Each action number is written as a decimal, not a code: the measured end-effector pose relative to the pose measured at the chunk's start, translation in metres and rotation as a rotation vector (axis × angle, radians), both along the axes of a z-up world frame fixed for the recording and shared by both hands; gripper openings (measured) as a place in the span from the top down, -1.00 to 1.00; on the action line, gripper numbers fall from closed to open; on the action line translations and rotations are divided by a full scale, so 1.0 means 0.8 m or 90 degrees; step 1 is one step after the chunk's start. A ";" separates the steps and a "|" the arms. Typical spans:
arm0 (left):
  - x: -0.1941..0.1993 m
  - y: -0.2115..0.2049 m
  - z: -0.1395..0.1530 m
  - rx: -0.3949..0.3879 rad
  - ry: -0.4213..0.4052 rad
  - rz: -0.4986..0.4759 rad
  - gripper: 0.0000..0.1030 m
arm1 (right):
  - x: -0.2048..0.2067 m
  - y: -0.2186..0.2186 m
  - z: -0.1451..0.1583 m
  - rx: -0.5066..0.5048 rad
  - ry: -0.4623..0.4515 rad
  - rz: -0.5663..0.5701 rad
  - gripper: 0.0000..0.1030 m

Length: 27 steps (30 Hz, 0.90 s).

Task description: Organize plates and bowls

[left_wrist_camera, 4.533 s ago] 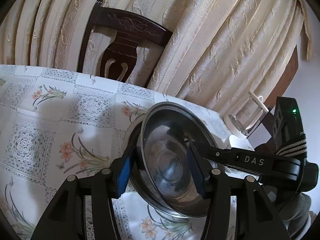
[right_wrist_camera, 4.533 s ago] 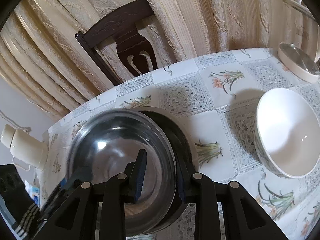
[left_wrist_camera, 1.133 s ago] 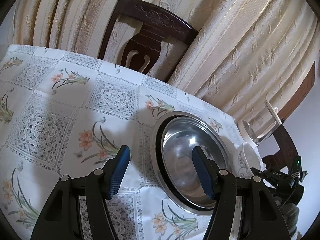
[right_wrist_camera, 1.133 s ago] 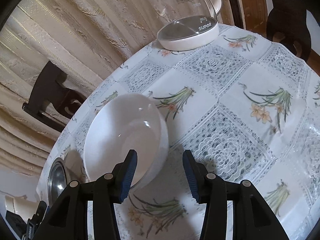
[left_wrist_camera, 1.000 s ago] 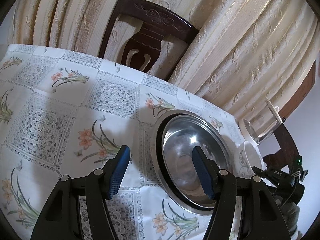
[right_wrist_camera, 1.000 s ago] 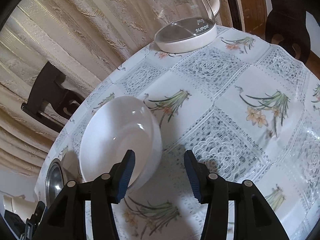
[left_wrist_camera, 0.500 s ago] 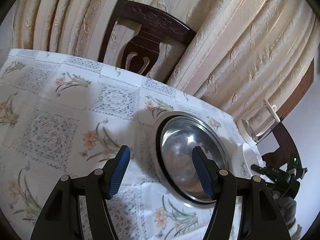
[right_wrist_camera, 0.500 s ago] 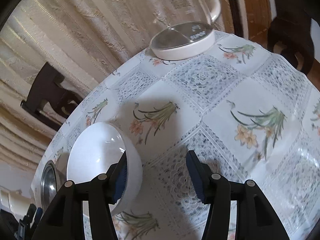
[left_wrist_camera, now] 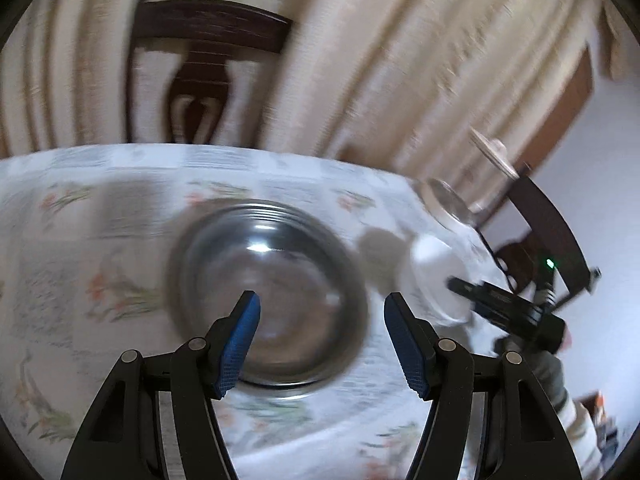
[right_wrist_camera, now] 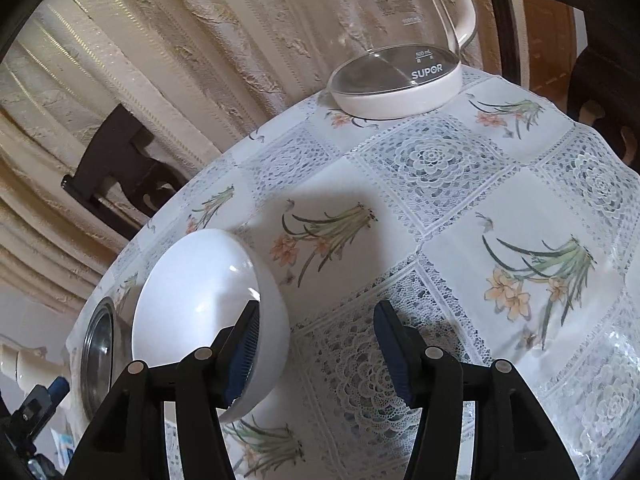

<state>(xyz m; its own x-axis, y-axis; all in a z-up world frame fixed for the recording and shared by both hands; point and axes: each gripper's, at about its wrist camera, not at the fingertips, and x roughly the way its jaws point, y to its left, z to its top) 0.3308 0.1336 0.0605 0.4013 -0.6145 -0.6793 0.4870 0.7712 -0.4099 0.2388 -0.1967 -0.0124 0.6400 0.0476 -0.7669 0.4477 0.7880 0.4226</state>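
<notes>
A steel bowl (left_wrist_camera: 272, 272) rests on a wider plate (left_wrist_camera: 280, 385) on the floral tablecloth, blurred in the left wrist view. My left gripper (left_wrist_camera: 322, 300) hovers open above and in front of it, holding nothing. A white bowl (right_wrist_camera: 200, 292) stands to its right on the cloth, also seen as the white bowl (left_wrist_camera: 432, 268) in the left wrist view. My right gripper (right_wrist_camera: 317, 312) is open at this bowl. Its left finger (right_wrist_camera: 244, 344) lies over the near rim and its right finger stays outside, well clear of the wall. The steel bowl (right_wrist_camera: 96, 344) shows beyond at the far left.
A glass kettle (right_wrist_camera: 396, 88) on a white base stands at the table's far edge. Dark wooden chairs (left_wrist_camera: 208, 40) (right_wrist_camera: 116, 152) stand against the cream curtain. The table edge drops away at the right (right_wrist_camera: 624, 184).
Both grippers let go of the steel bowl, which now lies on the plate. The right gripper swung to the white bowl and closed in on its rim. The left view is moving fast.
</notes>
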 end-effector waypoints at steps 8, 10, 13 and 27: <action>-0.004 -0.114 -0.004 0.065 0.014 -0.099 -0.23 | -0.002 -0.003 -0.004 0.005 -0.034 0.023 -0.15; -0.003 -0.136 -0.006 0.081 0.009 -0.113 -0.21 | -0.002 -0.004 -0.005 0.003 -0.042 0.032 -0.16; 0.001 -0.159 -0.009 0.085 0.014 -0.127 -0.11 | -0.004 -0.008 -0.006 0.014 -0.051 0.043 -0.15; 0.039 -0.216 -0.045 0.100 0.054 -0.115 0.28 | -0.010 -0.014 -0.010 0.041 -0.079 0.052 -0.15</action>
